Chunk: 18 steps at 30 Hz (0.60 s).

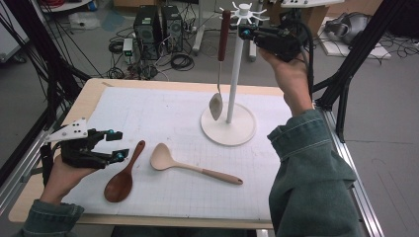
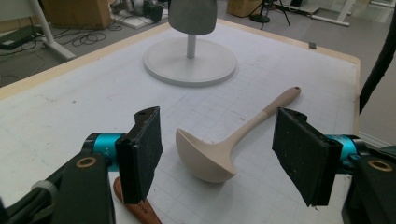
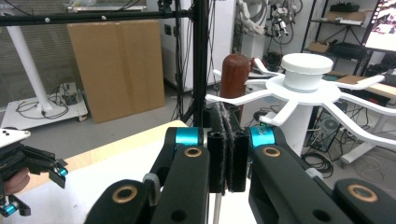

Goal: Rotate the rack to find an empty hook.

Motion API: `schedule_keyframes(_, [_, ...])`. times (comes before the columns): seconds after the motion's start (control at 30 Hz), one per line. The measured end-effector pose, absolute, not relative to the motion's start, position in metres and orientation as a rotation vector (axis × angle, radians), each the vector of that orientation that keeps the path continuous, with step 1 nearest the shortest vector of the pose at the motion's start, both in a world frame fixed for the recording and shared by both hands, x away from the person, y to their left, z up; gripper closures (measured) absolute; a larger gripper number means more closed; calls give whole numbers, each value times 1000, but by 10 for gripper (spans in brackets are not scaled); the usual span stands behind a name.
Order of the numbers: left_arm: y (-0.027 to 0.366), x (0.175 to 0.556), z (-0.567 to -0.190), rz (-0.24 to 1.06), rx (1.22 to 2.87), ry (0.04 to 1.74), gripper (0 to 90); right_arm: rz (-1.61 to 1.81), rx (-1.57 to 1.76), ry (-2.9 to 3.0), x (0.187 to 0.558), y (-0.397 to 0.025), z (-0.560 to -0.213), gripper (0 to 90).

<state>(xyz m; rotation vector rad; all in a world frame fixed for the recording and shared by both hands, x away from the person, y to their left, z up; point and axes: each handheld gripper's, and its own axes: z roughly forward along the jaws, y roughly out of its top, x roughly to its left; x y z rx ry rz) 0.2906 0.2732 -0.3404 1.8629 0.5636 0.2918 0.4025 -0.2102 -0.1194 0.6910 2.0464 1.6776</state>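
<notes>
**Utensil hanging: one piece on the rack, two awaiting pickup**

Status. The work in hand appears to be hanging kitchen utensils on the white rack (image 1: 236,69), which stands at the far right of the counter (image 1: 94,96). The metal spoon with the dark red handle (image 1: 221,64) hangs from one of the rack's top arms, bowl down, just above the round base.

Right gripper (image 1: 247,32). It is held high beside the rack top, near the hanging handle. In the right gripper view its fingers (image 3: 219,149) are pressed together with nothing between them. Whether they touch the handle behind them cannot be told.

Left gripper (image 1: 117,145). It hovers low at the near left, fingers (image 2: 140,154) wide apart and empty. In the left gripper view the beige ladle (image 2: 224,149) lies between and beyond them; the wooden spoon (image 1: 123,173) lies just below the left finger.

Remaining items. Both lie flat on the counter, side by side, near centre-left.

Next move, as judged. One hang seems complete; pickup of the next utensil is likely due. This calls for lowering the open fingers across a handle, not the bowl, and closing squarely so the hanging hole at the end stays free for the rack arm.
</notes>
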Motion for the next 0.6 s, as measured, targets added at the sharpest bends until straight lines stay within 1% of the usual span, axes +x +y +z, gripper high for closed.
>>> schedule_keyframes(0.23, [274, 290, -340, 295, 1865, 560, 333, 1674, 690, 2049, 404, -207, -121, 899])
schedule_keyframes(0.43, [275, 290, -340, 297, 1864, 559, 333, 1694, 678, 2044, 396, -212, -124, 895])
schedule_keyframes(0.57, [275, 291, -341, 292, 1862, 562, 333, 1692, 672, 2056, 389, -216, -128, 827])
schedule_keyframes(0.6, [275, 291, -341, 290, 1862, 561, 333, 1695, 678, 2060, 387, -217, -130, 797])
